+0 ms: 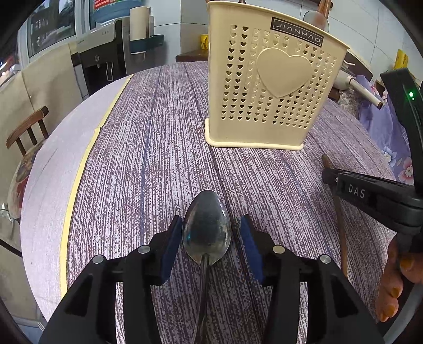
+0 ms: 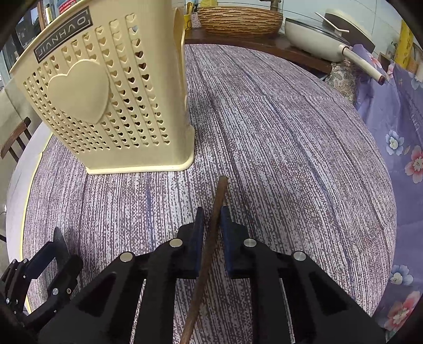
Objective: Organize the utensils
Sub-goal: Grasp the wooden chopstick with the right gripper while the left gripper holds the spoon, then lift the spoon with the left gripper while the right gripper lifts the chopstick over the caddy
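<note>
A metal spoon point(image 1: 207, 227) lies on the purple tablecloth, its bowl between the fingers of my left gripper point(image 1: 211, 232), which is open with gaps on both sides. A cream utensil holder point(image 1: 267, 87) with heart-shaped holes stands upright behind it; it also shows in the right wrist view point(image 2: 105, 100). A brown wooden stick-like utensil point(image 2: 211, 232) lies on the cloth between the fingers of my right gripper point(image 2: 212, 222), which is open and close around it without clamping. The stick point(image 1: 341, 219) and the right gripper body point(image 1: 375, 195) show at the right of the left wrist view.
The round table point(image 2: 290, 132) drops off to a floral purple cloth point(image 2: 404, 148) at the right. A white pan point(image 2: 317, 34) and a woven basket point(image 2: 238, 18) sit on a far counter. A wooden chair point(image 1: 26, 132) stands at the left. The left gripper point(image 2: 42, 277) shows at lower left.
</note>
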Motion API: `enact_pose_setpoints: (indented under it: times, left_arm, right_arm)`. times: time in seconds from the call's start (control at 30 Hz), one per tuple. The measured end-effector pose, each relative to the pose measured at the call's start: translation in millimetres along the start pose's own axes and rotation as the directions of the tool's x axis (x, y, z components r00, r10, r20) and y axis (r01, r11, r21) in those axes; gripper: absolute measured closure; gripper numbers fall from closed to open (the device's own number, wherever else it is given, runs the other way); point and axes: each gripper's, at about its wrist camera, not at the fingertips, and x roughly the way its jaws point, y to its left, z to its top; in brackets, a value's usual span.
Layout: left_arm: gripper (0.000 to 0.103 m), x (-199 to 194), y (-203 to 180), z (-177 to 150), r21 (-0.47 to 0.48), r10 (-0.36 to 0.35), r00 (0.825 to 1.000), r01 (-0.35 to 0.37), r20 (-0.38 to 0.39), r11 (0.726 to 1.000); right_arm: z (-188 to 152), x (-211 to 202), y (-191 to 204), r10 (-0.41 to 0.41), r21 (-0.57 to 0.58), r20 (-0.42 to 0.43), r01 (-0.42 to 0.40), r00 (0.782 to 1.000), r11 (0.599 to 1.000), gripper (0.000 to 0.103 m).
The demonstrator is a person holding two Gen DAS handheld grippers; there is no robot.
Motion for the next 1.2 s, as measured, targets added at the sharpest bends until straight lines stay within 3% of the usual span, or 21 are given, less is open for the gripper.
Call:
enact_pose_setpoints:
  times: [0.1, 0.17, 0.53, 0.73, 0.87, 1.2]
  left_arm:
    - [0.058, 0.4, 2.0, 1.2, -0.011, -0.001, 1.000, 0.001, 0.001, 1.000]
    - [0.065, 0.1, 3.4, 1.6, -0.014, -0.002, 1.000, 0.002, 0.000, 1.000]
    - [0.065, -3.0, 10.8, 8.0, -0.047, -0.031, 0.999, 0.032, 0.015, 0.998]
    - [0.066, -14.4, 14.1, 15.7, -0.082, -0.092, 0.994, 0.097, 0.061, 0.992]
    - [0.065, -25.4, 14.3, 22.4, -0.088, -0.131, 0.986, 0.141, 0.105, 0.986]
    - [0.065, -42.2, 12.8, 37.8, -0.086, -0.171, 0.973, 0.186, 0.154, 0.979]
  right_arm:
    - [2.9, 1.5, -4.4, 0.007, 0.006, -0.002, -0.007, 1.000, 1.000, 0.092]
    - [3.9, 2.2, -5.8, 0.011, 0.007, -0.003, -0.011, 1.000, 1.000, 0.092]
    - [10.4, 5.0, -22.6, 0.067, 0.067, -0.005, -0.067, 0.998, 0.996, 0.094]
    - [11.8, -6.4, -29.1, 0.082, 0.070, 0.042, -0.085, 0.996, 0.994, 0.094]
    - [12.7, -28.7, -30.2, 0.059, 0.050, 0.119, -0.065, 0.991, 0.997, 0.094]
    - [9.6, -82.8, -25.0, 0.094, 0.038, 0.230, -0.105, 0.969, 0.994, 0.095]
